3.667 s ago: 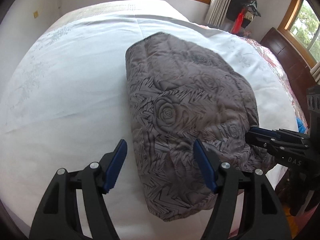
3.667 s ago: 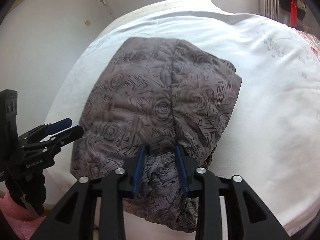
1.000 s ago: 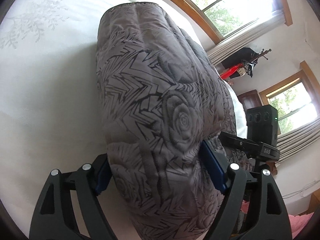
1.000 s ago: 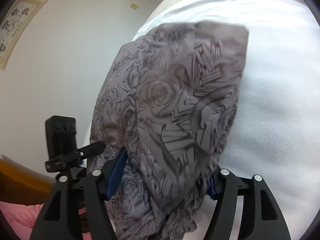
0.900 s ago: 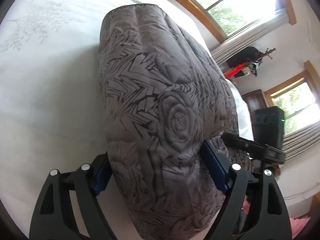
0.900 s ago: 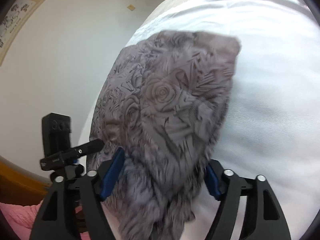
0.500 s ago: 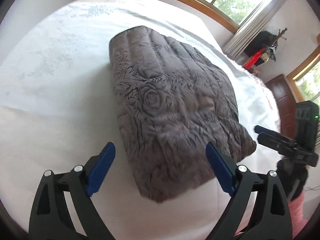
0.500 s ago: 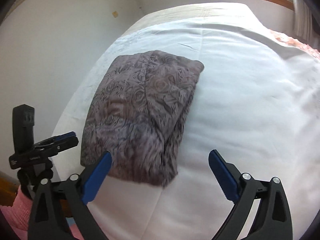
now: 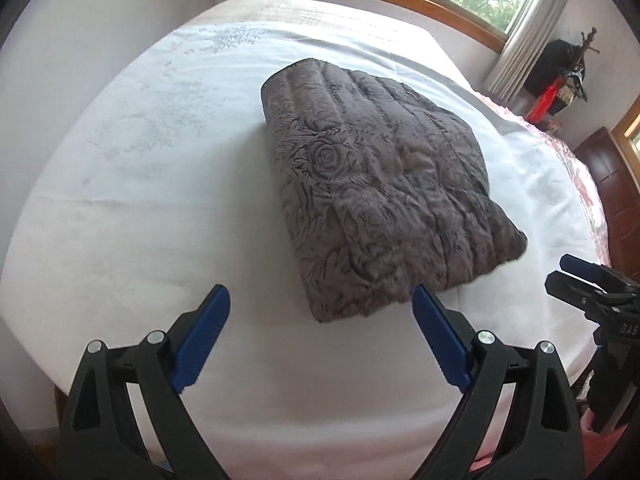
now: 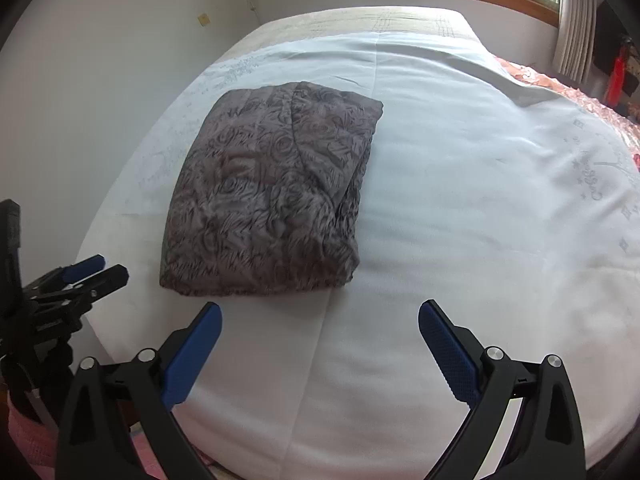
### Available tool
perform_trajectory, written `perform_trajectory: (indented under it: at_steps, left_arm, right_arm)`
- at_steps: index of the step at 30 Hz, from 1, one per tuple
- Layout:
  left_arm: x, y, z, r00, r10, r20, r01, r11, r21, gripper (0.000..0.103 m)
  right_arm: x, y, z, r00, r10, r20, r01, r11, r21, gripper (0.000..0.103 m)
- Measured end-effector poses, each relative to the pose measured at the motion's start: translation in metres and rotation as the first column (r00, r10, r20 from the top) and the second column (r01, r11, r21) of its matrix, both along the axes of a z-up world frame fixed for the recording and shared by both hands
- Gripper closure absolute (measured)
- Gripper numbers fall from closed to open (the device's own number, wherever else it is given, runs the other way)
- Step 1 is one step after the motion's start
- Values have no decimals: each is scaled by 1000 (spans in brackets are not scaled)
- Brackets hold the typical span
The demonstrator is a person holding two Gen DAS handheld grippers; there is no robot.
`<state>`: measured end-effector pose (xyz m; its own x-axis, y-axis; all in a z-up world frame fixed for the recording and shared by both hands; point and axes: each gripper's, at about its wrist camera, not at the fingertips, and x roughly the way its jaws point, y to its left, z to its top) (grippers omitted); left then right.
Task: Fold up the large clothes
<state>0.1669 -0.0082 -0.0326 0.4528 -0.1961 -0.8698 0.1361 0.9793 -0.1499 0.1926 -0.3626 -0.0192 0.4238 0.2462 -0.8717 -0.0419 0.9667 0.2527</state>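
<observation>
A grey quilted garment with a rose pattern [image 9: 376,184] lies folded into a thick rectangle on the white bed [image 9: 132,200]. It also shows in the right wrist view [image 10: 272,204]. My left gripper [image 9: 320,312] is open and empty, held back from the garment's near edge. My right gripper [image 10: 320,328] is open and empty, near the garment's near right corner. The right gripper shows at the right edge of the left wrist view [image 9: 576,276]. The left gripper shows at the left edge of the right wrist view [image 10: 96,270].
The white sheet [image 10: 480,184] covers the bed to the right of the garment. A wooden-framed window [image 9: 432,4] and curtain [image 9: 528,28] are behind. A dark wooden headboard [image 9: 616,184] is at right. A white wall [image 10: 100,60] borders the bed's left side.
Both grippers let go of the folded garment and pulled back from it. The garment now rests flat on the bed, farther away in both views.
</observation>
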Motion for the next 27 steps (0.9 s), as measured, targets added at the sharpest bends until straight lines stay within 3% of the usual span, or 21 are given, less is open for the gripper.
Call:
perform_trajectory:
  at_steps: [14, 27]
  left_arm:
    - [-47, 3, 22, 1000, -7, 9, 6, 1000, 29, 11]
    - [-62, 6, 35, 1000, 0, 32, -2, 998, 66, 11]
  right_arm:
    - [-35, 18, 16, 999, -31, -36, 31, 999, -20, 4]
    - [-43, 28, 25, 998, -46, -32, 44, 998, -51, 4]
